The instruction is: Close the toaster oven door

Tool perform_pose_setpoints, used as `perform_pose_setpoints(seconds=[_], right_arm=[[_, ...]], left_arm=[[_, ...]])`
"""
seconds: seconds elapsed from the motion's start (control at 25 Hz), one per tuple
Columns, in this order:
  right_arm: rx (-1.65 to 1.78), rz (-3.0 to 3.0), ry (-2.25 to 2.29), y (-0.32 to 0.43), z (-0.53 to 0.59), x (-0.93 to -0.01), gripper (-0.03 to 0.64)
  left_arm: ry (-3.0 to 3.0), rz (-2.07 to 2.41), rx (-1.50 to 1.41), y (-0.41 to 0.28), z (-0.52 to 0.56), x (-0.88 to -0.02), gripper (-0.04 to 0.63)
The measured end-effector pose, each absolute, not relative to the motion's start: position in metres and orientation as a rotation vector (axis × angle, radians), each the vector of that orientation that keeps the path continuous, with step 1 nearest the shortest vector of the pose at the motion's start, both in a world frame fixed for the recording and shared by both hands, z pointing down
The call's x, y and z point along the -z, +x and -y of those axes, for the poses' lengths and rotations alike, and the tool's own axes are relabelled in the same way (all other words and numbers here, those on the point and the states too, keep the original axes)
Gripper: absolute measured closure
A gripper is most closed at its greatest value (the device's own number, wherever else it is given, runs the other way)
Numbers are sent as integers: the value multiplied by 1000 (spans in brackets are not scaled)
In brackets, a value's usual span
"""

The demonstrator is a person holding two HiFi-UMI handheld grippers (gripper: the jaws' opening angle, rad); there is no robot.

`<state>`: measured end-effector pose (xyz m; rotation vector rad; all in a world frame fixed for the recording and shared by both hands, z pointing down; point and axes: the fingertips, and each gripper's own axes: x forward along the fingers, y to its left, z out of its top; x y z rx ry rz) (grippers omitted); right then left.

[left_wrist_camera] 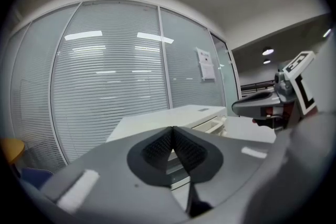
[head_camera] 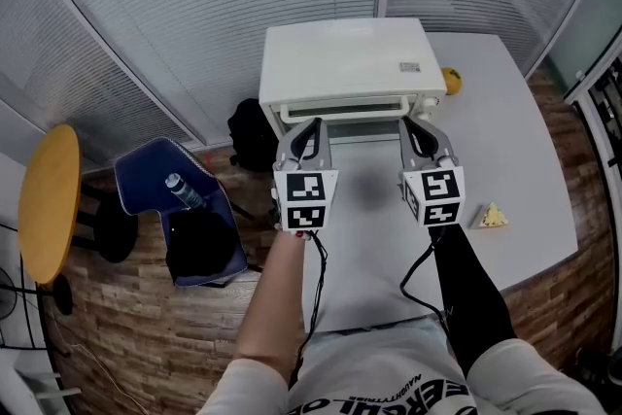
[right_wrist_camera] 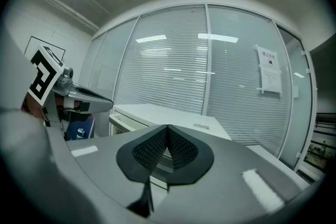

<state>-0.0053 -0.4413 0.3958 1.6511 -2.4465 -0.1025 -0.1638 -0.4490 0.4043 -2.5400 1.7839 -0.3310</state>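
**White toaster oven, both claws pinched shut before it**

White and boxy, the toaster oven (head_camera: 345, 63) sits at the far edge of the pale grey surface (head_camera: 515, 141), its front turned toward the person. From above I cannot tell whether its door is fully up. The left claw (head_camera: 311, 129) and the right claw (head_camera: 418, 126) hover side by side close to that front, apart from each other, with their tips aimed at the oven. In each gripper view the ribbed pads (left_wrist_camera: 157, 150) meet at the tip with nothing held between them. A small yellow wedge (head_camera: 493, 216) lies on the surface to the right of the right claw. A yellow object (head_camera: 450, 80) peeks out beside the oven's right side. On the floor to the left stands a blue chair (head_camera: 146, 175) holding a water bottle (head_camera: 183, 190).
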Motion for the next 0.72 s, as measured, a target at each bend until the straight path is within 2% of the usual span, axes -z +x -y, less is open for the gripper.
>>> perform_pose_setpoints(seconds=[0.72], right_arm=[[101, 2675, 1568, 70, 289, -356, 615]], left_arm=[[-2415, -1886, 244, -79, 282, -350, 538]])
